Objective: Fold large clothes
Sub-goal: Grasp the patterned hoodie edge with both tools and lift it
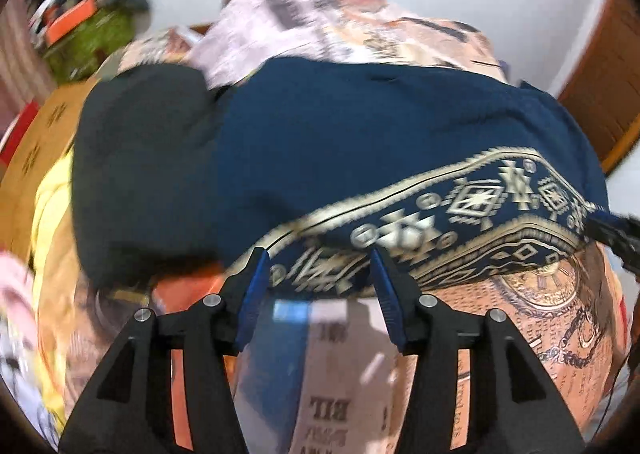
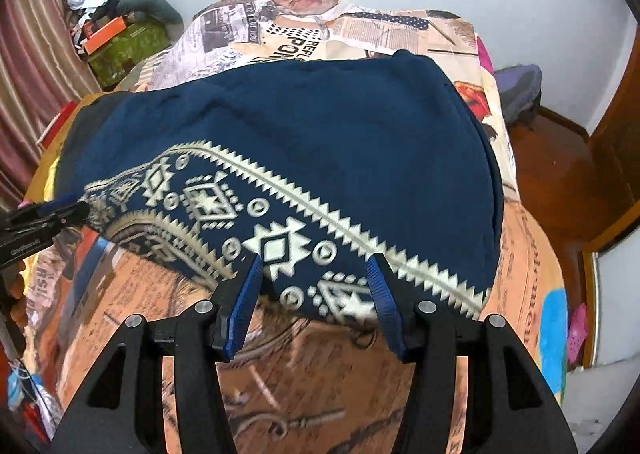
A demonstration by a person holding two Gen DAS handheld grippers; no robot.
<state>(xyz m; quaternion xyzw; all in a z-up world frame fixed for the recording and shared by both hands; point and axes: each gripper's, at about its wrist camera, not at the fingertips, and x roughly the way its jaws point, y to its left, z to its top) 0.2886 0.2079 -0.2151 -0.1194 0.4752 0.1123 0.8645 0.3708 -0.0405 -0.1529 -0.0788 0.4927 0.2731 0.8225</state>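
Observation:
A dark blue garment (image 1: pixel 360 125) (image 2: pixel 320 121) with a cream geometric band along its near edge lies spread on the bed. My left gripper (image 1: pixel 318 254) stands open over the left part of that band, which runs between the blue pads (image 1: pixel 252 294) without being pinched. My right gripper (image 2: pixel 314 260) is open too, its blue pads (image 2: pixel 380 294) either side of the band near the garment's right corner. Each gripper shows at the edge of the other's view: the right gripper (image 1: pixel 616 230) and the left gripper (image 2: pixel 48 213).
The bed sheet (image 2: pixel 312 382) is orange with newspaper print. A black cloth (image 1: pixel 136 173) lies against the garment's left side, with a yellow cloth (image 1: pixel 48 213) beyond it. A green box (image 2: pixel 124 45) and a curtain (image 2: pixel 36 65) stand at left. Wooden floor (image 2: pixel 560 173) lies to the right.

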